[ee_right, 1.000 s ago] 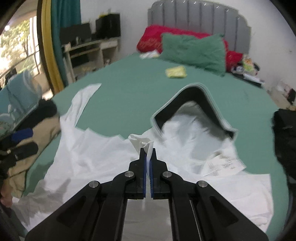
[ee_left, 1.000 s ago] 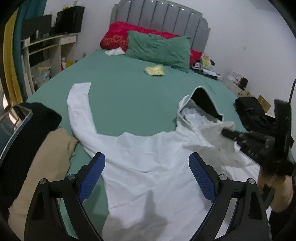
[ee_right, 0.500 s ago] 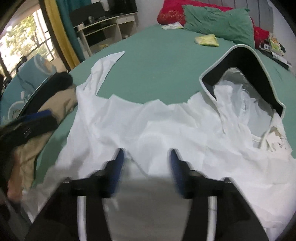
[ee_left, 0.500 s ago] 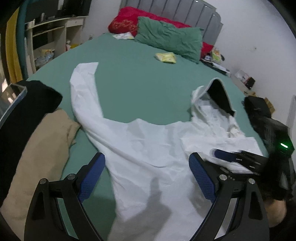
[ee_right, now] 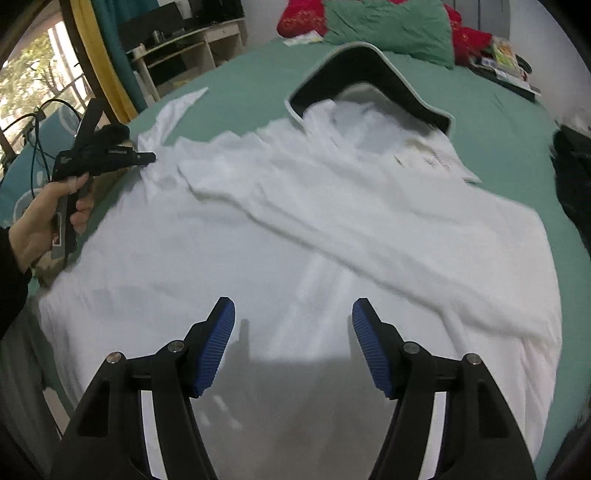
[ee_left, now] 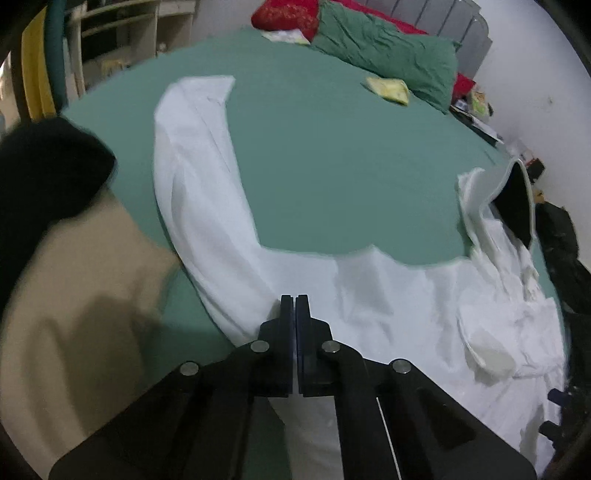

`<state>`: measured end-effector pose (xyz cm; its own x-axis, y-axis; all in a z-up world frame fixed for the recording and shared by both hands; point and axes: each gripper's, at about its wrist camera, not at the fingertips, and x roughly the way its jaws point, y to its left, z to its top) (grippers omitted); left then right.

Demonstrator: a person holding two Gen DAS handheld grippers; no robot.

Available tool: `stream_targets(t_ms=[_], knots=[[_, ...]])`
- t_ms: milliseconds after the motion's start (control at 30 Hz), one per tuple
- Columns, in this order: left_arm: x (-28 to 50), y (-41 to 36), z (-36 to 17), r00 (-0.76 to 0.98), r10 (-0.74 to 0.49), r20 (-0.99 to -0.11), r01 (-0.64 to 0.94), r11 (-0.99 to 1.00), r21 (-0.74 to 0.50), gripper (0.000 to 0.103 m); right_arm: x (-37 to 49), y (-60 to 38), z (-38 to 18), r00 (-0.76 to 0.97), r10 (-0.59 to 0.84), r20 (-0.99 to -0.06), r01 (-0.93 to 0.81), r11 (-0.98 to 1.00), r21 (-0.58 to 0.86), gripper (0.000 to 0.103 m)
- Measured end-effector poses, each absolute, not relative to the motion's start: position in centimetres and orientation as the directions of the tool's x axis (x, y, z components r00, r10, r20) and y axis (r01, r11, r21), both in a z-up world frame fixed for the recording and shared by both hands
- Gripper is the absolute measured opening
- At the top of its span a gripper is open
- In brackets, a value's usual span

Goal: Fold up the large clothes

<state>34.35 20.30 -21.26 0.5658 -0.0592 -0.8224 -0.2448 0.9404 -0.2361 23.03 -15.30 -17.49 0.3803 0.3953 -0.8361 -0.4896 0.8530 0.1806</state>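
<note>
A large white garment (ee_left: 388,295) with a black-lined hood (ee_left: 517,199) lies spread on the green bed (ee_left: 314,166). Its left sleeve (ee_left: 195,155) stretches toward the headboard. My left gripper (ee_left: 295,306) is shut at the base of that sleeve; whether cloth is pinched between the pads is unclear. It also shows in the right wrist view (ee_right: 147,158), shut, at the garment's left edge. In the right wrist view the garment (ee_right: 295,229) has its right sleeve folded across the body, hood (ee_right: 369,66) at the top. My right gripper (ee_right: 293,332) is open and empty above the lower body.
A tan cloth (ee_left: 74,314) and a black cloth (ee_left: 44,173) lie at the bed's left edge. A green pillow (ee_left: 384,48) and red pillow (ee_left: 288,14) are at the headboard. A black bag (ee_left: 565,251) sits at the right. Shelves (ee_right: 177,48) stand by the window.
My right gripper let go of the white cloth, opened and pulled back over the lower body. My left gripper moved left to the sleeve base and shut. The right sleeve now lies folded across the body.
</note>
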Motion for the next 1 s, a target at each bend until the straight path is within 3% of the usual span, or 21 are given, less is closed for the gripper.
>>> stream_targets(t_ms=[133, 233, 300, 333, 367, 467, 600, 700, 733, 767, 1000], knots=[[32.1, 16.7, -20.0, 0.569, -0.114, -0.815, -0.143, 0.962, -0.234, 0.0, 21.9, -17.2, -17.0, 0.401, 0.396, -0.826, -0.474, 0.861, 0.183, 0.067], [31.9, 15.7, -17.7, 0.571, -0.087, -0.817, -0.107, 0.978, -0.179, 0.003, 21.6, -18.1, -16.5, 0.425, 0.402, -0.811, -0.474, 0.862, 0.179, 0.067], [33.0, 17.0, -15.7, 0.595, -0.038, -0.803, -0.131, 0.981, -0.143, 0.025, 21.7, -18.5, -16.1, 0.447, 0.405, -0.798, -0.475, 0.863, 0.173, 0.067], [33.5, 17.9, -15.0, 0.612, -0.001, -0.791, -0.155, 0.981, -0.121, 0.054, 21.6, -18.8, -16.0, 0.454, 0.406, -0.793, -0.475, 0.864, 0.17, 0.067], [34.1, 19.0, -14.6, 0.626, 0.049, -0.778, -0.192, 0.977, -0.093, 0.065, 21.7, -19.0, -16.0, 0.466, 0.403, -0.788, -0.472, 0.866, 0.164, 0.067], [37.1, 22.8, -15.5, 0.604, 0.163, -0.78, -0.292, 0.956, -0.027, 0.065, 22.4, -19.5, -16.5, 0.482, 0.387, -0.786, -0.453, 0.878, 0.155, 0.067], [40.6, 25.5, -19.4, 0.501, 0.22, -0.837, -0.334, 0.942, 0.048, 0.065, 23.7, -20.3, -17.6, 0.478, 0.372, -0.796, -0.418, 0.893, 0.166, 0.067], [41.2, 24.7, -20.8, 0.515, 0.21, -0.831, -0.274, 0.959, 0.073, 0.062, 24.1, -20.9, -18.1, 0.479, 0.368, -0.797, -0.393, 0.902, 0.18, 0.067], [41.0, 24.2, -20.8, 0.534, 0.185, -0.825, -0.252, 0.966, 0.054, 0.027, 24.1, -21.0, -18.1, 0.479, 0.369, -0.796, -0.39, 0.902, 0.184, 0.067], [40.9, 23.8, -21.0, 0.533, 0.148, -0.833, -0.231, 0.973, 0.025, 0.004, 24.0, -21.0, -18.1, 0.48, 0.369, -0.796, -0.391, 0.902, 0.182, 0.067], [35.3, 18.5, -16.0, 0.589, -0.043, -0.807, -0.143, 0.977, -0.156, 0.004, 22.8, -21.6, -15.7, 0.536, 0.379, -0.754, -0.408, 0.898, 0.162, 0.067]])
